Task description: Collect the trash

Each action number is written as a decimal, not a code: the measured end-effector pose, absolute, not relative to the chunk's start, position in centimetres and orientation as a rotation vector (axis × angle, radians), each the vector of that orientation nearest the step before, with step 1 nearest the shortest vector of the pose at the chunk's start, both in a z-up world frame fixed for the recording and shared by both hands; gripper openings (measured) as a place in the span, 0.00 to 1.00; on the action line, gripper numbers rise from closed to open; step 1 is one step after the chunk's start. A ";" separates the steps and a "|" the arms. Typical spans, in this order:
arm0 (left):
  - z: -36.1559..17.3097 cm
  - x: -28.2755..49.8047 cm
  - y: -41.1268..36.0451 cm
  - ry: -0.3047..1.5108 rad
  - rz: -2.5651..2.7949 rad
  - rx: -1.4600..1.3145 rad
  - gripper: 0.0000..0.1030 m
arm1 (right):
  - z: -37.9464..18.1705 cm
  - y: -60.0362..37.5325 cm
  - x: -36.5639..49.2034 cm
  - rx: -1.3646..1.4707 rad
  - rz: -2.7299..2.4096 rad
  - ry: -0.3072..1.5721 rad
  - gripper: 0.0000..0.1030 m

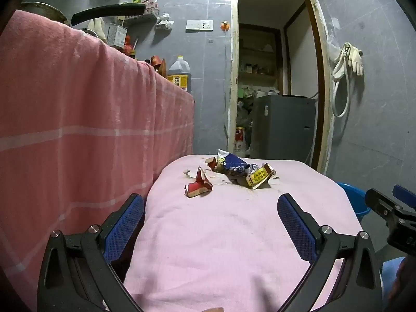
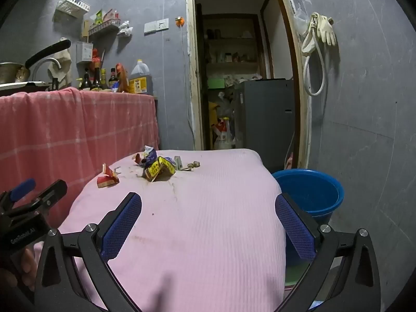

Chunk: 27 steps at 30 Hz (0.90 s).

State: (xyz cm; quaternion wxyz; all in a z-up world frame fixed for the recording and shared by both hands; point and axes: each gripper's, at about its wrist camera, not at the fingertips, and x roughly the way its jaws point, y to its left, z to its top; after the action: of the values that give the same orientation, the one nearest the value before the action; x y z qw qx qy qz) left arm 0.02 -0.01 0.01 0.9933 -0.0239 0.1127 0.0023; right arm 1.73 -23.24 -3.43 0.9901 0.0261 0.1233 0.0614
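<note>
Both grippers hover over the near half of the pink-covered counter [image 2: 197, 223], jaws spread fully wide and holding nothing. The trash lies in a loose row near the far edge. From the left gripper [image 1: 210, 215] the red scrap [image 1: 197, 186] sits at about 12 o'clock, nearest and almost dead ahead; the blue wrapper [image 1: 232, 165] and yellow box [image 1: 258, 178] lie beyond it at 1 o'clock. From the right gripper [image 2: 208, 215] the yellow box [image 2: 160, 171] is at 11 o'clock and the red scrap [image 2: 108, 178] at 10 o'clock. The red scrap's long axis runs roughly across the left jaws' line of approach. Judgement: the left gripper is better placed for the red scrap. The blue bucket [image 2: 335, 195], the likely receptacle, stands on the floor at 2 o'clock of the right gripper, just beside the counter.
</note>
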 end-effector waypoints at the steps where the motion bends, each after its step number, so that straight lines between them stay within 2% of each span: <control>1: 0.0 0.0 0.0 0.226 0.003 -0.049 0.98 | -3.4 -23.2 1.7 0.052 0.123 0.248 1.00; 27: -0.3 0.0 -0.3 0.230 -0.001 -0.041 0.98 | -3.5 -23.2 1.7 0.050 0.122 0.246 1.00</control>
State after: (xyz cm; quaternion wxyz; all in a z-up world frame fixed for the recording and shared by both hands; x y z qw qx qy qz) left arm 0.05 -0.26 -0.27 0.9932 -0.0203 0.1146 -0.0003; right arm 1.69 -23.17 -3.46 0.9903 0.0248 0.1224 0.0610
